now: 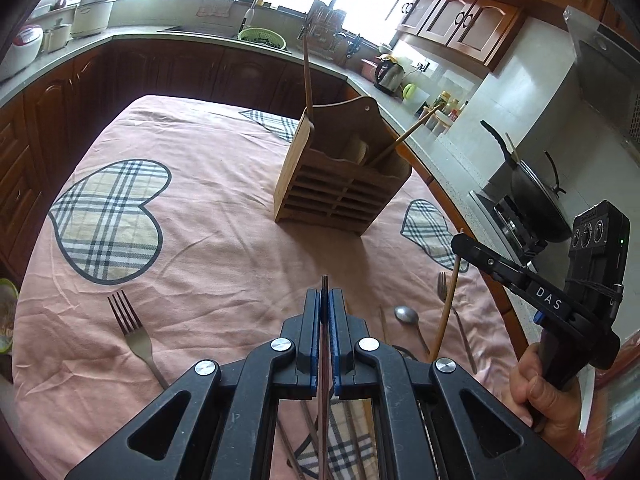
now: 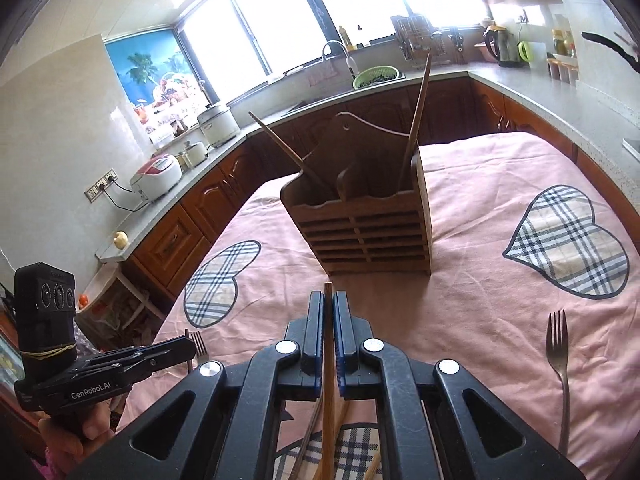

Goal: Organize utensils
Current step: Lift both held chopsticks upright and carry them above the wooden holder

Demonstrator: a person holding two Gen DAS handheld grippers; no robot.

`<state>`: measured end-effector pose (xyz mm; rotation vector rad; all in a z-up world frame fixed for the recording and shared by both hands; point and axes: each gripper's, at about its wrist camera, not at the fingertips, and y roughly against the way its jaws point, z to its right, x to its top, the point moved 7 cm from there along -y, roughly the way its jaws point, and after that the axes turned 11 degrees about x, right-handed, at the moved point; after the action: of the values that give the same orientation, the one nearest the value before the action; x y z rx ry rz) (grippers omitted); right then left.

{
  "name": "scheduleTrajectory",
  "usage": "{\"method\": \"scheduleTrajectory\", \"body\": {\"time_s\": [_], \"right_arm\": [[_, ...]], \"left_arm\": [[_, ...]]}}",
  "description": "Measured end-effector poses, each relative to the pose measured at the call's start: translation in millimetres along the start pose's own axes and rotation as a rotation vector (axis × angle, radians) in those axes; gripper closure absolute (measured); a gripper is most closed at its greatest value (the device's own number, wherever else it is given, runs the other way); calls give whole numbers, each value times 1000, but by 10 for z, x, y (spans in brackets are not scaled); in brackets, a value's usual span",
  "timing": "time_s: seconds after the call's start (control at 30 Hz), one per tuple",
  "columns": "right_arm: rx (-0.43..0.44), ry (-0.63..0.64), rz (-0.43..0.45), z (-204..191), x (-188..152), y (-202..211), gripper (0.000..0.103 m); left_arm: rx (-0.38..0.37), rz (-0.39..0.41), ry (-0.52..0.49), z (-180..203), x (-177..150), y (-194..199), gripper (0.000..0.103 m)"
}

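Dead ahead of both grippers stands the slatted brown wooden utensil holder (image 1: 340, 184), each clamping one near-upright chopstick: left gripper (image 1: 325, 296) dark, right gripper (image 2: 328, 300) lighter, neither clearly nearer.

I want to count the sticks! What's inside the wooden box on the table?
Two chopsticks poke out of the wooden box, one on each side. Its walls hide anything lower down.

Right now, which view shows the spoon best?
The left wrist view: the spoon lies bowl-up on the pink tablecloth, right of the left hand-held gripper. The right wrist view shows no spoon.
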<state>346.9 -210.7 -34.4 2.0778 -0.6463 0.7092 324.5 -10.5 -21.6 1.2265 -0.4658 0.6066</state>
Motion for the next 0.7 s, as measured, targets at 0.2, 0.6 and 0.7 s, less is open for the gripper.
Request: {"method": "scheduleTrajectory", "body": {"time_s": [0.2,0.6,0.7], "right_arm": [[0,31,45,-140,59,238,99],[-23,67,115,-264,132,570,99],[-23,73,129,-285,157,624,99]], "left_arm": [[-1,42,1,-32,-18,276,100],[-6,107,18,-81,-1,622,100],[-6,124,20,-93,15,688,100]]}}
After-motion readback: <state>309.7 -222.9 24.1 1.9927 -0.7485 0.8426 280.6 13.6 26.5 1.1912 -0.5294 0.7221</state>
